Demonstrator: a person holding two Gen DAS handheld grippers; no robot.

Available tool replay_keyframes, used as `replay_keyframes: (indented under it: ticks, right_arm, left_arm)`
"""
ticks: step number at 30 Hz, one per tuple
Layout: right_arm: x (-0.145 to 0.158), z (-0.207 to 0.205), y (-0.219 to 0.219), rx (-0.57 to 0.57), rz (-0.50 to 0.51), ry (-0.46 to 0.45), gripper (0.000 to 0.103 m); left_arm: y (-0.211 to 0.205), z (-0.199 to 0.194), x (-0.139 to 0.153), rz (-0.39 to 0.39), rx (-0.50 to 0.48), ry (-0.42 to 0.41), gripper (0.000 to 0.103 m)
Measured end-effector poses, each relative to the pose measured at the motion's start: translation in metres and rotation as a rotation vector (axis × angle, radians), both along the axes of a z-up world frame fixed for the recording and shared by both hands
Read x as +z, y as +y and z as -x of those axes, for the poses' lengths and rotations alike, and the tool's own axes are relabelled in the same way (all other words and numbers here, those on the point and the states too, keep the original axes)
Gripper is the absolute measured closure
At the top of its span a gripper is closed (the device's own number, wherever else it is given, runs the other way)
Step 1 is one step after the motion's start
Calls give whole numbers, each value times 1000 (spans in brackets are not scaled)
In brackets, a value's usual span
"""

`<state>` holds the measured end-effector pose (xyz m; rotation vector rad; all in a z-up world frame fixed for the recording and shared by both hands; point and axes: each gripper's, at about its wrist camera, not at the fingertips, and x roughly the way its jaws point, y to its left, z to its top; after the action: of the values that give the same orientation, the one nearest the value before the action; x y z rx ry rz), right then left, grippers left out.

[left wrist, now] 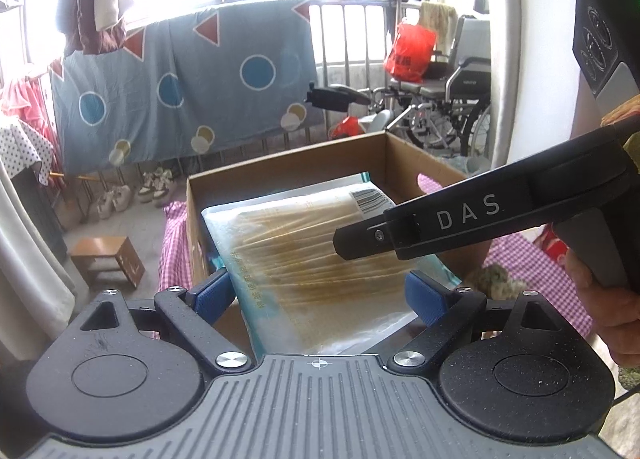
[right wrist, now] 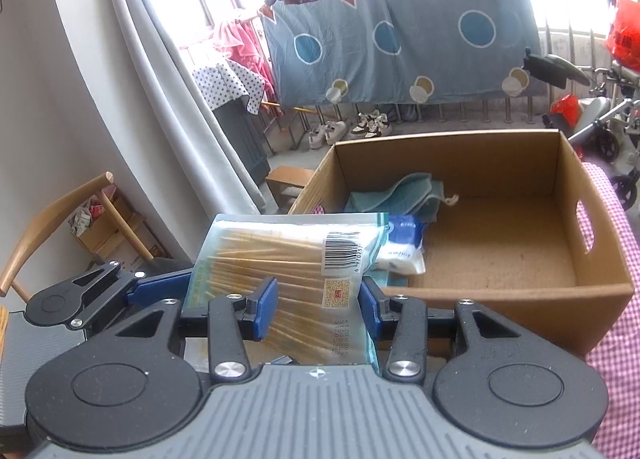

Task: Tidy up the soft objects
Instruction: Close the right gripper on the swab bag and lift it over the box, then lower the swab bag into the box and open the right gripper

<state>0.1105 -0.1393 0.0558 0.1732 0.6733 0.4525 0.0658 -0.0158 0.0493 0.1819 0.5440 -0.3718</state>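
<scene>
The packet of cotton swabs (right wrist: 288, 271) is a clear plastic pouch with teal edges, packed with pale wooden sticks, carrying a barcode label and a QR code. It hangs in the air just in front of the cardboard box (right wrist: 592, 259), gripped from both sides. The right gripper (right wrist: 320, 307) is clamped on its lower half; the left gripper (left wrist: 320, 295), spread wide, seems to press its edges, though the contact is hard to see. Inside the box lie a teal cloth (right wrist: 400, 191) and a tissue pack (right wrist: 404, 247). The box rests on a pink checked cloth (right wrist: 624, 339).
</scene>
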Motion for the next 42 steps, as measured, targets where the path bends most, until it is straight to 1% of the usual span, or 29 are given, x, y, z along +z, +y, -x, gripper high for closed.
replay_keyframes:
  ticks: [6,12,16,20,23,28,35,37,39,41,42]
  right_arm:
    - [14,-21,-12,-1,14,-6,56]
    - [22,-46,-24,-14,39,-14,56]
    - [23,-73,-32,-15,42,16,56]
    - [20,-114,-45,-26,20,76,57]
    - [14,-146,-57,-35,14,121,57]
    - [-6,-201,-73,-47,28,195,59]
    - [-41,-262,-85,-81,98,265,60]
    - [-49,-274,-88,-90,119,277,60]
    - [-58,-283,-88,-99,143,285,61]
    - [-65,-291,-86,-103,165,292,61]
    - [-68,-294,-85,-107,181,291,61]
  left_arm:
    - [-9,-19,9,6,-9,-43,11]
    - [-23,-41,12,4,-26,-58,11]
    - [-28,-60,12,-3,-46,-54,11]
    - [-36,-88,15,-2,-82,-18,11]
    - [-45,-118,13,-10,-109,44,11]
    - [-56,-176,1,8,-123,205,11]
    - [-69,-247,-32,60,-99,433,11]
    - [-72,-260,-41,71,-92,476,12]
    - [-75,-270,-48,74,-84,498,12]
    - [-77,-278,-56,62,-69,518,12]
    - [-78,-282,-59,56,-65,532,11]
